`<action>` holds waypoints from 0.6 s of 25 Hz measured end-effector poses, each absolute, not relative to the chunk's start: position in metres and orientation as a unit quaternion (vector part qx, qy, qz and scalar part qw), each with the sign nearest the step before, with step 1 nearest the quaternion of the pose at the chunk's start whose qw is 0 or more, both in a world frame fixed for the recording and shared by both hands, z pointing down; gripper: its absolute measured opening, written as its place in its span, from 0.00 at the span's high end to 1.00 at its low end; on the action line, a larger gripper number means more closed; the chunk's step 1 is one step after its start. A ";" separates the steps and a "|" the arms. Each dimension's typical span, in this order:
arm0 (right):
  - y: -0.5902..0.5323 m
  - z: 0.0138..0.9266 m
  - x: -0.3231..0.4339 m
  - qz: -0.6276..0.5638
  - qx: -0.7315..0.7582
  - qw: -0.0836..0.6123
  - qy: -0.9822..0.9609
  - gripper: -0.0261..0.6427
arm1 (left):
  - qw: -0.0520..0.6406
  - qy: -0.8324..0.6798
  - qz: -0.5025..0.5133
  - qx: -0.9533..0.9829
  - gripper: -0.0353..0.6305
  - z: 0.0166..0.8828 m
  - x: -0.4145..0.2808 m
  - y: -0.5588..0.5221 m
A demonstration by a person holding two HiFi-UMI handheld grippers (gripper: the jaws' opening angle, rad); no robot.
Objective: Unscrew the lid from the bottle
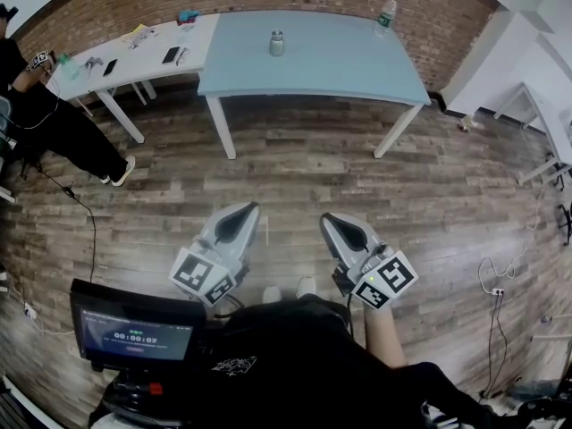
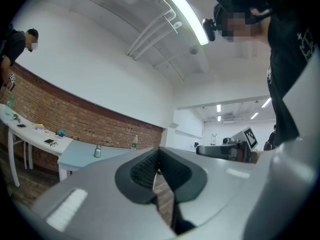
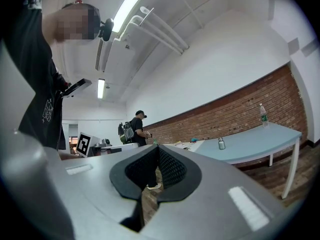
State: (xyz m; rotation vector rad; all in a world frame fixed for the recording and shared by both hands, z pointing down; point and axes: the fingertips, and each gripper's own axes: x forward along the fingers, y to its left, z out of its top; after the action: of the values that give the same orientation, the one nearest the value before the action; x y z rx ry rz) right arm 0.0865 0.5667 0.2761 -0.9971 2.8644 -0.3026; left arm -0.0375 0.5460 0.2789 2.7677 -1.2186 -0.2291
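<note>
A small silver bottle [image 1: 277, 43] with a lid stands on the pale blue table [image 1: 331, 70] far across the room, also seen as the silver bottle [image 2: 97, 151] in the left gripper view and the silver bottle [image 3: 221, 143] in the right gripper view. My left gripper [image 1: 245, 210] and right gripper [image 1: 330, 220] are held level side by side near my body, well short of the table. Both are shut with nothing between the jaws, as the left gripper [image 2: 159, 150] and right gripper [image 3: 159, 148] show in their own views.
A clear plastic water bottle [image 1: 386, 13] stands at the blue table's far right corner. A white table [image 1: 134, 61] with small items adjoins on the left, with a person [image 1: 36, 105] beside it. A monitor [image 1: 134, 333] sits at lower left. Cables [image 1: 496, 284] lie on the wood floor.
</note>
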 end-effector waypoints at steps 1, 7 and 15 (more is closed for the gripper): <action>0.566 0.275 0.088 -0.099 -0.326 0.048 0.939 0.96 | 0.054 -0.402 -0.075 0.911 0.95 0.279 -0.036 0.545; 0.559 0.276 0.106 -0.103 -0.324 0.048 0.939 0.96 | 0.049 -0.404 -0.074 0.910 0.95 0.274 -0.019 0.540; 0.528 0.277 0.143 -0.100 -0.312 0.053 0.943 0.96 | 0.046 -0.412 -0.070 0.907 0.95 0.275 0.020 0.513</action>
State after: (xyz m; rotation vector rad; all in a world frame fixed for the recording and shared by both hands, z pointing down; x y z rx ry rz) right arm 0.1433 0.5278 0.2767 -0.9493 2.8668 -0.3054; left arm 0.0199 0.5134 0.2748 2.7705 -1.2577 -0.2130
